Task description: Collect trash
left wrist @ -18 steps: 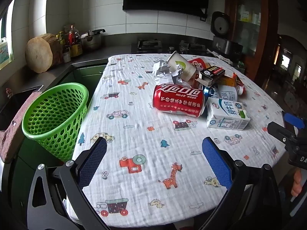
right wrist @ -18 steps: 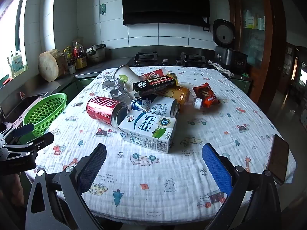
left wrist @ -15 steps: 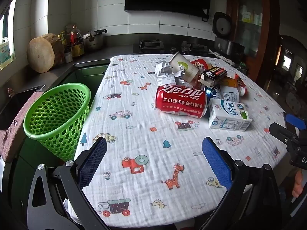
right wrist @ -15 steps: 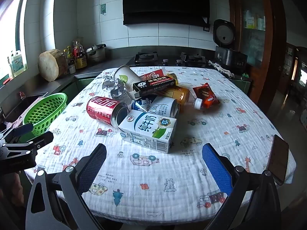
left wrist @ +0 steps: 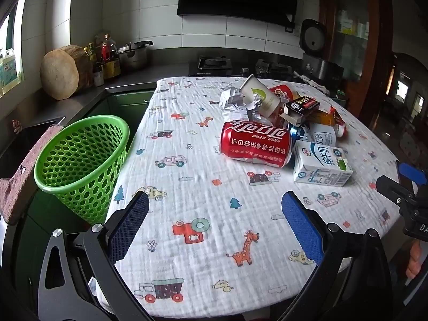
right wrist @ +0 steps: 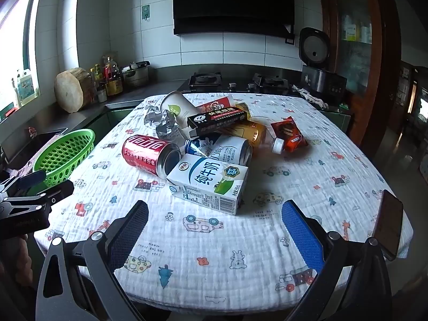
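A heap of trash lies on the table with the printed cloth [left wrist: 203, 187]: a red cola can [left wrist: 255, 144] [right wrist: 147, 153] on its side, a white milk carton [left wrist: 321, 164] [right wrist: 208, 183], a blue-white can [right wrist: 227, 149], a paper cup [left wrist: 260, 97] [right wrist: 178, 108], crumpled paper [left wrist: 235, 101], a black box [right wrist: 220, 119] and a red snack packet [right wrist: 289, 132]. A green mesh basket [left wrist: 80, 160] [right wrist: 64, 152] stands off the table's left edge. My left gripper [left wrist: 215, 224] is open over the near cloth, short of the can. My right gripper [right wrist: 215, 227] is open, just short of the carton.
A kitchen counter [left wrist: 128, 79] with a wooden block [left wrist: 64, 76], bottles and a pot runs behind the table, with a stove [right wrist: 206, 79] and a rice cooker [right wrist: 315, 61]. A dark phone [right wrist: 388, 223] lies at the table's near right edge. A pink pad [left wrist: 24, 171] sits left of the basket.
The left wrist view has shifted slightly, so the basket and the trash heap sit a little further right. The right wrist view is unchanged.
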